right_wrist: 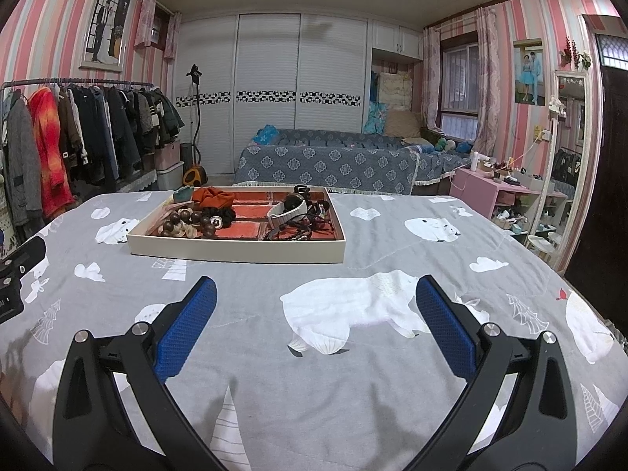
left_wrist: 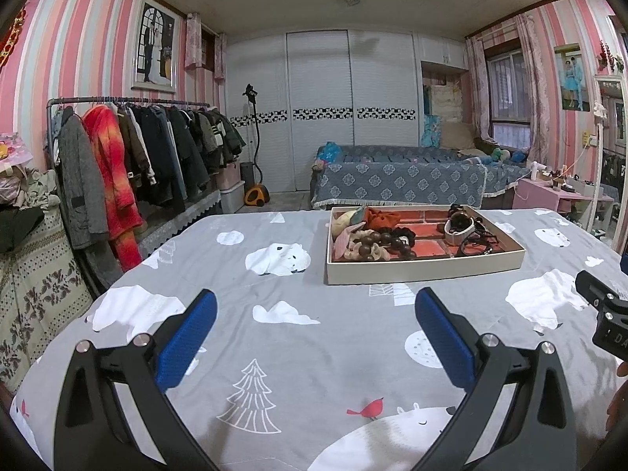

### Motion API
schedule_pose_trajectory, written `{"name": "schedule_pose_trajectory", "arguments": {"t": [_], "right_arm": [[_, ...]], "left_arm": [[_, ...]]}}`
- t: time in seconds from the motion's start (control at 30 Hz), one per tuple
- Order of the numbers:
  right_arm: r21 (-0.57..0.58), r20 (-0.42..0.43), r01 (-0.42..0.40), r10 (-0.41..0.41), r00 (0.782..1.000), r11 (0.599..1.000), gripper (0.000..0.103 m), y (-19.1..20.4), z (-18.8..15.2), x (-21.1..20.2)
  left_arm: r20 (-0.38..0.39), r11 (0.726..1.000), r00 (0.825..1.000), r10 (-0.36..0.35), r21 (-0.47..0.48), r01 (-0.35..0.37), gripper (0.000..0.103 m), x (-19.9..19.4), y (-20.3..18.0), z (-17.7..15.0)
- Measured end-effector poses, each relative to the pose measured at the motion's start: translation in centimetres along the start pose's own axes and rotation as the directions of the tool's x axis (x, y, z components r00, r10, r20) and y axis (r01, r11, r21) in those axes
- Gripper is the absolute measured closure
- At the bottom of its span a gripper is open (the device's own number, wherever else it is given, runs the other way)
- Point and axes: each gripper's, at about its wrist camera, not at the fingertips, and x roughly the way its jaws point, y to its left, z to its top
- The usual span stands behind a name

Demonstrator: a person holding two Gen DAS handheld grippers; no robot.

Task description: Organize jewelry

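On the bed (left_wrist: 274, 353), the shallow tray (right_wrist: 235, 253) holds all the jewelry in view, beads (right_wrist: 188, 224) and scrunchies at its left end, bands and cords at its right, while the left gripper (left_wrist: 316, 327) and right gripper (right_wrist: 316, 314) hover spread and empty, fitting either a sorted tray or one awaiting sorting.

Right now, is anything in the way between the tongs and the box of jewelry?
Nothing visible. Only bare grey bear-print bedspread lies between the open left tongs, the open right tongs and the shallow cream cardboard tray of beads and bands.
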Motion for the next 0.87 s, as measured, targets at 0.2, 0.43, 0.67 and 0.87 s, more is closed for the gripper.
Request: {"name": "schedule_pose_trajectory", "arguments": {"t": [0.2, 0.43, 0.67, 0.87], "right_arm": [[-0.003, 0.0, 0.002, -0.002, 1.0, 1.0, 0.004, -0.2, 0.0, -0.1], [-0.003, -0.001, 0.001, -0.001, 1.0, 1.0, 0.004, 0.0, 0.1, 0.0], [-0.006, -0.004, 0.002, -0.002, 1.0, 1.0, 0.004, 0.0, 0.0, 0.0], [-0.003, -0.002, 0.002, -0.002, 1.0, 1.0, 0.004, 0.0, 0.1, 0.1]], "left_arm": [[-0.011, 1.0, 1.0, 0.001, 0.018, -0.001, 0.004, 0.3, -0.3, 0.0], [-0.03, 1.0, 0.999, -0.012, 0.016, 0.012, 0.004, 0.5, -0.5, 0.0], [-0.069, 0.999, 0.997, -0.023, 0.03, 0.025, 0.004, 1.1, -1.0, -0.1], [-0.049, 1.0, 0.999, 0.002, 0.013, -0.001, 0.004, 0.8, -0.8, 0.0]]}}
